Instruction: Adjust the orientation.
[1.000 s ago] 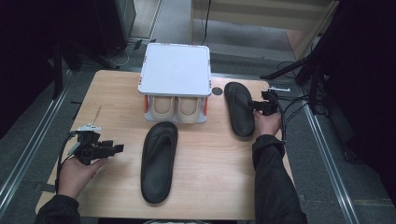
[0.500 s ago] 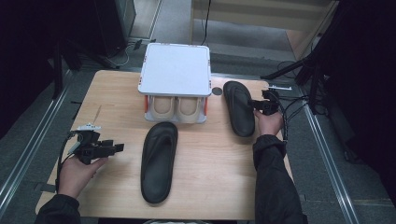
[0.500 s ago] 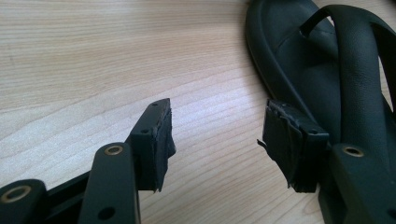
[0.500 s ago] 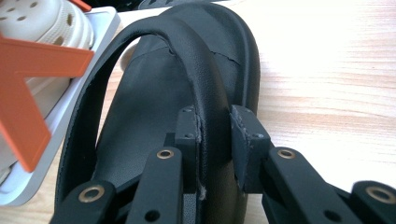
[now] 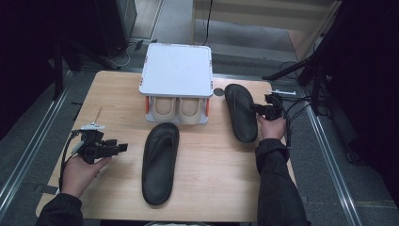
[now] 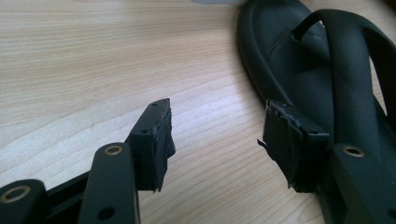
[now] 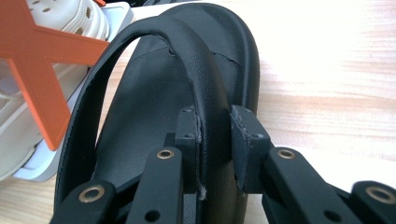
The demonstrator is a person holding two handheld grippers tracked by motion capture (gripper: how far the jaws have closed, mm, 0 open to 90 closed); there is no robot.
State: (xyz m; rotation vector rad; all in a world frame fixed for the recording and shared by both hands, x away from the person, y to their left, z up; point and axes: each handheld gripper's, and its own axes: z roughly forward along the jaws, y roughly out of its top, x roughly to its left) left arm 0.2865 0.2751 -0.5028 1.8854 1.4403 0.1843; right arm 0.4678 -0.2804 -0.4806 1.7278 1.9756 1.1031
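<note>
Black rubber flip-flop [image 5: 160,162] lies mid-table near the front edge, just beside the left gripper [image 5: 121,147], whose fingers stand wide and empty. Farther back, the right gripper [image 7: 215,140] pinches the second black flip-flop's strap [image 7: 205,84] beside the white shoe rack [image 5: 177,70].

Black sandals [image 5: 160,162] (plain), white rack [image 5: 177,70]

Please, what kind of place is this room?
Probably a lab or workshop set up for recording: a light wooden table stands on grey floor with metal rails, loose black cables beside it, and a white shoe rack as a prop.
</note>
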